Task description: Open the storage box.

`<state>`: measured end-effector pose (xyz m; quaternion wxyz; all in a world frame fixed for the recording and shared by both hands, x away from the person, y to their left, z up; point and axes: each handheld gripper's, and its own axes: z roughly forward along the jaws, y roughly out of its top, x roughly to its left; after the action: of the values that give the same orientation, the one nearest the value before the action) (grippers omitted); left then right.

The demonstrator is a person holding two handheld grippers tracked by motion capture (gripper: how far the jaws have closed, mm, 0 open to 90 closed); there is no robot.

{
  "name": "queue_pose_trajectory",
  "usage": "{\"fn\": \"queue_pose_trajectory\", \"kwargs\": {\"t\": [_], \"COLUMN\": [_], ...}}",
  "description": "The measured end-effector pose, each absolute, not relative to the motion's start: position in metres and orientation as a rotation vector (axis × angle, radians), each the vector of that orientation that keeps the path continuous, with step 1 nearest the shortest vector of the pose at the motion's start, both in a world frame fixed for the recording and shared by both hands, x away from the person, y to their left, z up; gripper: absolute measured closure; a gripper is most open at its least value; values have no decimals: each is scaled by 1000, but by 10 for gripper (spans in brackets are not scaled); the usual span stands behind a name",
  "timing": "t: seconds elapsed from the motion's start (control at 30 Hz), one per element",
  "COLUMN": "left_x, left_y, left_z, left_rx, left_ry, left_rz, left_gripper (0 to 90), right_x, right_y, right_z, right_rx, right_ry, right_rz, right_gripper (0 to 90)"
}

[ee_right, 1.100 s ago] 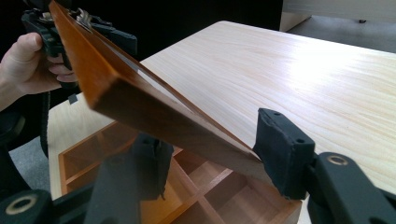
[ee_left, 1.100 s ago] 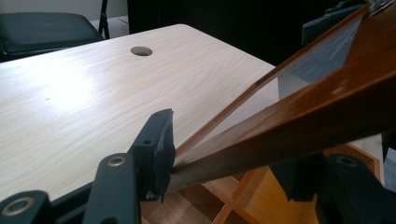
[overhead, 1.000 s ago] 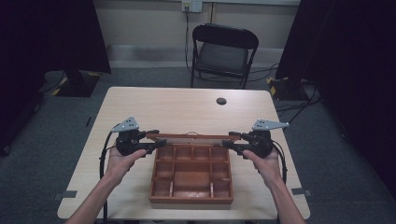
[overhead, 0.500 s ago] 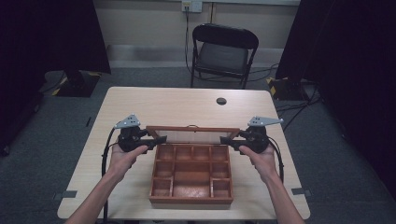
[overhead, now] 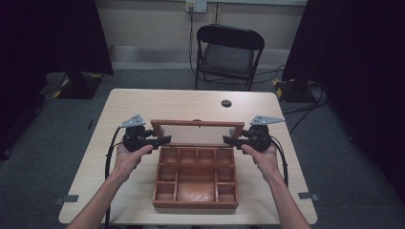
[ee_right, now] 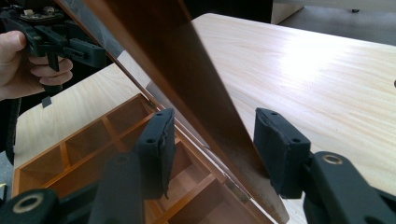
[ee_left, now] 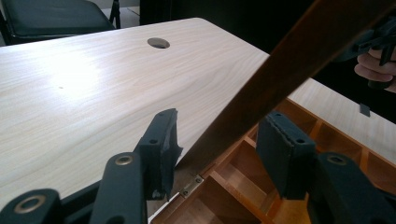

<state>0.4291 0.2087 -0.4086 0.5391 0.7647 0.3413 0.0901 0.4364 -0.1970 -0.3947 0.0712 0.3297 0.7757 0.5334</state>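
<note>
Table [overhead: 143, 102]: pale wood, round hole [overhead: 226, 103]; chair [overhead: 228, 52] beyond.
Box [overhead: 196, 202]: centre, lid [overhead: 196, 131] raised.
Left gripper [overhead: 165, 140]: jaws closing around lid edge, contact unclear.
Right gripper [overhead: 228, 140]: spread astride lid, contact unclear.

Black hand-held grippers [overhead: 162, 140] (grey plates)

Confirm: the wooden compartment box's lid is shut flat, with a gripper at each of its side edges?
Not shut. In the high view the lid stands raised on its hinges above the open compartment box; the left gripper and right gripper are at its side edges.
</note>
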Motion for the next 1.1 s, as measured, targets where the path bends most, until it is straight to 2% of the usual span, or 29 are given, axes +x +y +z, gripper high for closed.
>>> {"fn": "queue_pose_trajectory", "kwargs": {"t": [1.1], "left_x": [452], "left_y": [210], "left_z": [-435], "left_rx": [1847], "left_ry": [863], "left_rz": [179], "left_gripper": [537], "right_x": [461], "right_y": [-193], "right_z": [-420], "right_rx": [1082], "right_ry": [2324], "right_rz": [1587], "right_gripper": [504]}}
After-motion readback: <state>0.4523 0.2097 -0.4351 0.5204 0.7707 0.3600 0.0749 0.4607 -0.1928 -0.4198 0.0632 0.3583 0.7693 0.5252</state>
